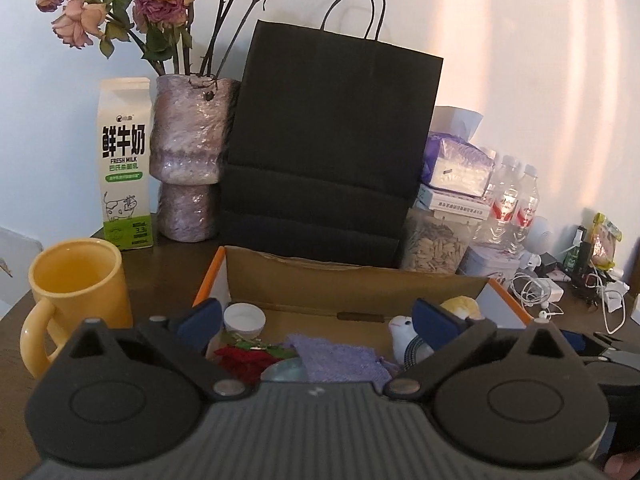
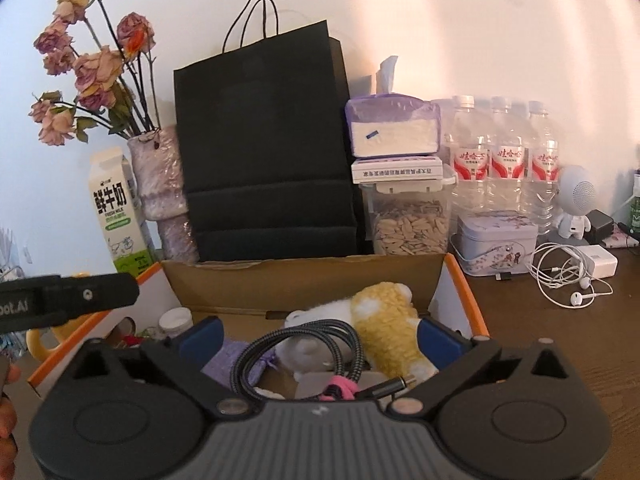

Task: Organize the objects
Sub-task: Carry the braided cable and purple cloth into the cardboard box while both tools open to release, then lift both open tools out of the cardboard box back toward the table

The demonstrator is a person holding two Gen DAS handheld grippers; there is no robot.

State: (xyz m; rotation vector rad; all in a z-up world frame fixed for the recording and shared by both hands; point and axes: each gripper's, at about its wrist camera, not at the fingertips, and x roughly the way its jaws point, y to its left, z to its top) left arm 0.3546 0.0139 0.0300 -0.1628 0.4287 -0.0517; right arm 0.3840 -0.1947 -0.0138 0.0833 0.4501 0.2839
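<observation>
An open cardboard box (image 1: 360, 280) with orange-edged flaps sits on the dark table. My left gripper (image 1: 318, 316) hangs open over its left part, with nothing between the blue pads. Below it lie a small white jar (image 1: 244, 318), a red rose (image 1: 248, 360) and a purple cloth (image 1: 340, 360). My right gripper (image 2: 320, 336) is open over the box (image 2: 304, 280) on the right side. Under it rest a yellow-and-white plush toy (image 2: 384, 320) and a coiled braided cable (image 2: 304, 348) with a pink tie; neither pad touches them.
A yellow mug (image 1: 76, 280), milk carton (image 1: 126, 164) and vase of dried roses (image 1: 188, 160) stand left of the box. Behind it are a black paper bag (image 1: 332, 140), a seed jar (image 2: 408, 220), water bottles (image 2: 504, 160) and a tin (image 2: 496, 240). White earphones (image 2: 568, 280) lie at right.
</observation>
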